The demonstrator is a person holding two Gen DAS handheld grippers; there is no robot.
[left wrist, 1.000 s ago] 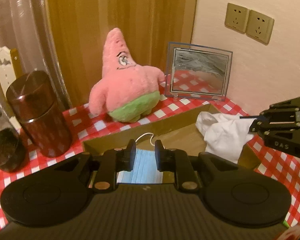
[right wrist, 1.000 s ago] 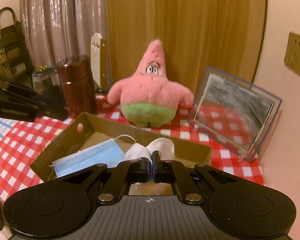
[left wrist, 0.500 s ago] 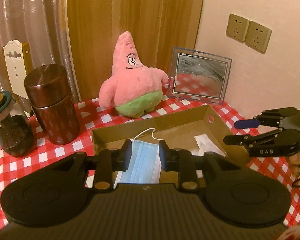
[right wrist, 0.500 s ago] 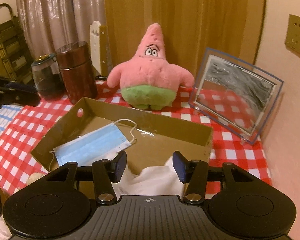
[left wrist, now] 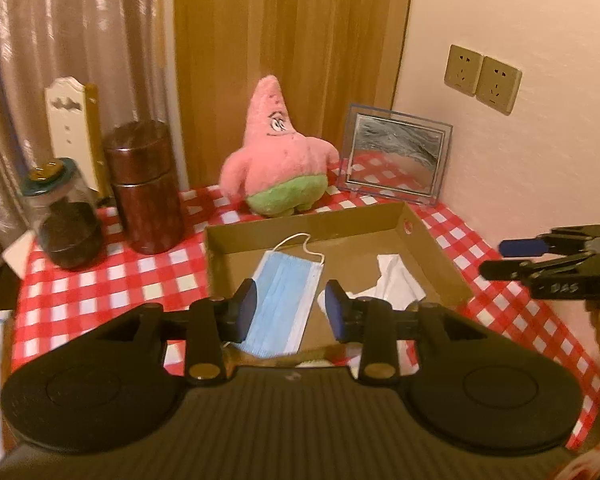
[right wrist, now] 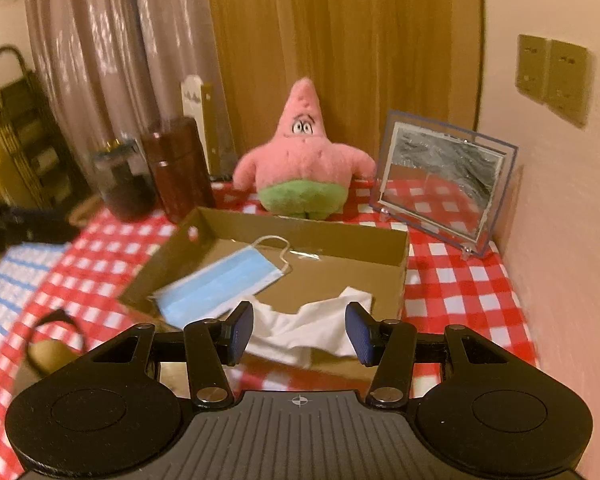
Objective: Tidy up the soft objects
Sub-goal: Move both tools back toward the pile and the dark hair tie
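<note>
A shallow cardboard box [left wrist: 312,224] [right wrist: 300,232] lies on the red checked cloth. Inside it a blue face mask [left wrist: 286,300] [right wrist: 220,286] lies flat on the left, and a crumpled white cloth [left wrist: 392,284] [right wrist: 308,330] on the right. My left gripper [left wrist: 291,307] hovers over the box's near edge, its jaws opening, with nothing pressed between them. My right gripper [right wrist: 300,330] stands open above the white cloth without touching it, and it also shows from the side at the right edge [left wrist: 512,258] of the left wrist view. A pink starfish plush [left wrist: 278,156] [right wrist: 304,160] sits behind the box.
A brown canister [left wrist: 146,192] [right wrist: 178,168] and a glass jar [left wrist: 62,216] [right wrist: 122,180] stand left of the box. A framed picture [left wrist: 396,156] [right wrist: 440,178] leans against the wall at the right. A blue-striped towel [right wrist: 8,284] lies at the table's left.
Both grippers have pulled back from the box and risen. The right gripper let go of the white cloth, which now lies in the box. The left jaws widened off the mask.
</note>
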